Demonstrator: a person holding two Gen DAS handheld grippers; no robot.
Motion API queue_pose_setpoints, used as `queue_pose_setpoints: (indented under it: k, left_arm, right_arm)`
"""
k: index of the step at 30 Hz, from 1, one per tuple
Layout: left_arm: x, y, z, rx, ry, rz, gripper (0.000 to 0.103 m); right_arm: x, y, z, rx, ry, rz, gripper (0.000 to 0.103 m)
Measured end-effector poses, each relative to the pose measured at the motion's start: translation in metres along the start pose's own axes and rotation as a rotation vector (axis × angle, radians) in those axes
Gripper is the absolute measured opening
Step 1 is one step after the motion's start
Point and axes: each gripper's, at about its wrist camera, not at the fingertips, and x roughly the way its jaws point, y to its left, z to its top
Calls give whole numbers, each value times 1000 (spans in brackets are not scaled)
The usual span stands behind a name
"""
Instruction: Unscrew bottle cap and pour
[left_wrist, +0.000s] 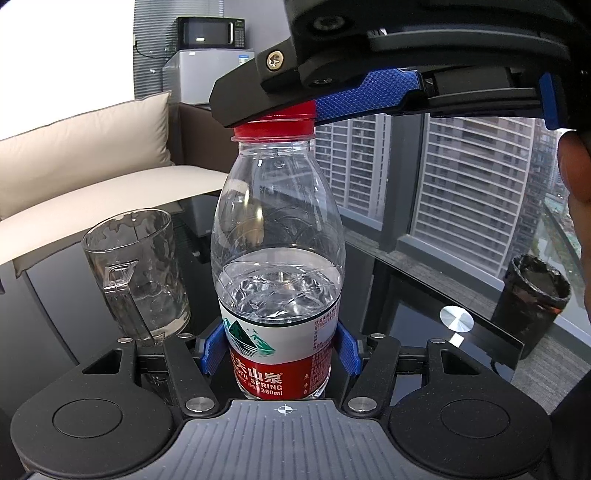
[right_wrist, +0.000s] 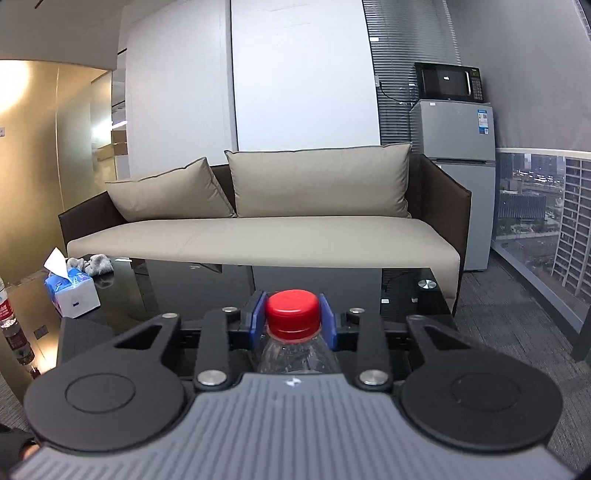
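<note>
A clear water bottle (left_wrist: 279, 236) with a red and white label stands upright, about half full. My left gripper (left_wrist: 280, 349) is shut on its lower body, blue pads on both sides of the label. Its red cap (left_wrist: 273, 125) is on the neck. My right gripper (right_wrist: 292, 317) comes in from above and is shut on the red cap (right_wrist: 293, 314), blue pads on both sides; it shows in the left wrist view (left_wrist: 295, 107). An empty glass mug (left_wrist: 136, 273) with a handle stands just left of the bottle on the dark glass table (left_wrist: 424, 295).
A black bin (left_wrist: 532, 295) stands on the floor right of the table. A beige sofa (right_wrist: 258, 236) is behind the table. A tissue pack (right_wrist: 72, 295) and a grey cloth (right_wrist: 92, 264) lie at the table's far left. Another bottle (right_wrist: 11, 325) stands at the left edge.
</note>
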Motion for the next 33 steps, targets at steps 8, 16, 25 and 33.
queue_pose_setpoints:
  k: [8,16,25,33]
  left_arm:
    - [1,0,1,3,4,2,56]
    - [3,2,2,3,-3,0,56]
    - [5,-1,2,5,-12,10,57]
    - [1,-1,4,8,-49,14,57]
  right_arm:
    - [7,4,6,-16,13,-34,34]
    - [8,4,8,-35,21,-48,32]
    - [8,3,9,-21,19,-53,32]
    - [8,2,9,-15,24,-48,32]
